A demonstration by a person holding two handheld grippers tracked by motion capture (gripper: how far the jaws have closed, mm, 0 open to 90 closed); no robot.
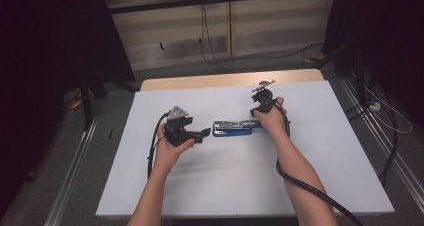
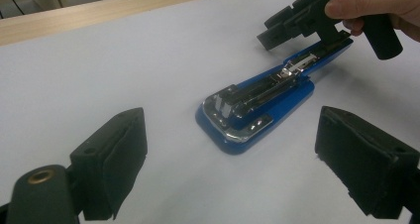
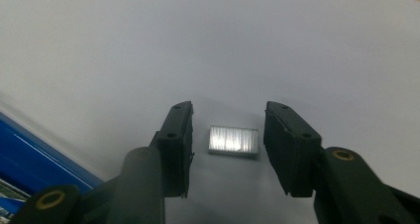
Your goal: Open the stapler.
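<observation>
A blue stapler (image 1: 232, 127) lies in the middle of the white table (image 1: 325, 151), its top swung open so the metal staple channel (image 2: 257, 92) shows. My left gripper (image 1: 204, 133) is just left of the stapler, open wide and facing it, with nothing between its pads (image 2: 116, 154). My right gripper (image 1: 258, 112) points down at the stapler's right end. In the right gripper view that gripper (image 3: 229, 119) is open, one jaw on each side of a silver strip of staples (image 3: 234, 140) lying flat on the table. The strip touches neither jaw.
A wooden strip (image 1: 230, 79) runs along the table's far edge. Cables (image 1: 210, 41) hang and trail on the floor behind, and dark stands flank both sides. The stapler's blue body (image 3: 29, 157) lies close to the right gripper's left jaw.
</observation>
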